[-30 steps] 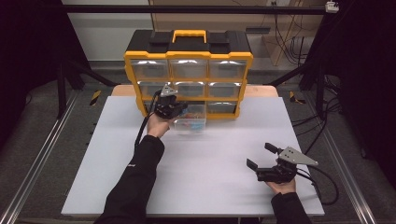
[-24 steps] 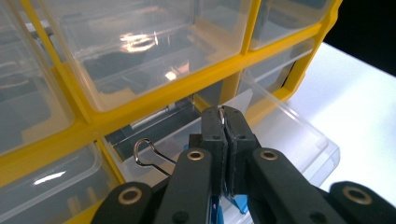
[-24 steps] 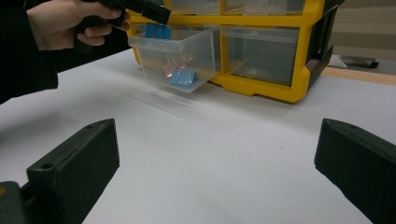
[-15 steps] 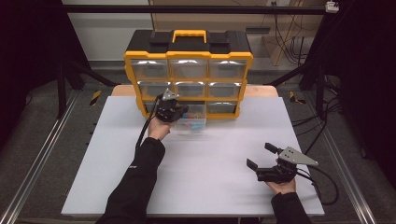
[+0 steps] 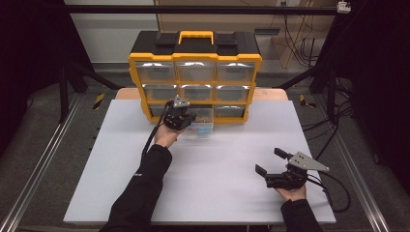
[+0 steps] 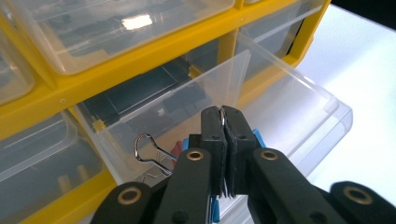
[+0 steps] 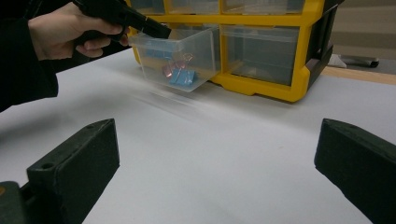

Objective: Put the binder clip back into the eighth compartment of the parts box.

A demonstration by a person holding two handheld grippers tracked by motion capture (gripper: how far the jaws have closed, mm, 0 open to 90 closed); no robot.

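1. High view: yellow organiser (image 5: 195, 72) at the table's (image 5: 208, 193) far edge, middle. Clear drawer (image 5: 202, 126) of the bottom row, centre, stands pulled out. Left gripper (image 5: 180, 116) at the drawer's near-left rim. Right gripper (image 5: 278, 166) near the near-right corner, jaws apart, empty.
2. Left gripper view: jaws together, clamped on the drawer's front wall (image 6: 196, 107); wire clip handle (image 6: 149, 149) and blue clip (image 6: 256, 137) just inside.
3. Right gripper view: drawer (image 7: 180, 58) holds blue and pink binder clips (image 7: 177, 72); own jaws wide apart.
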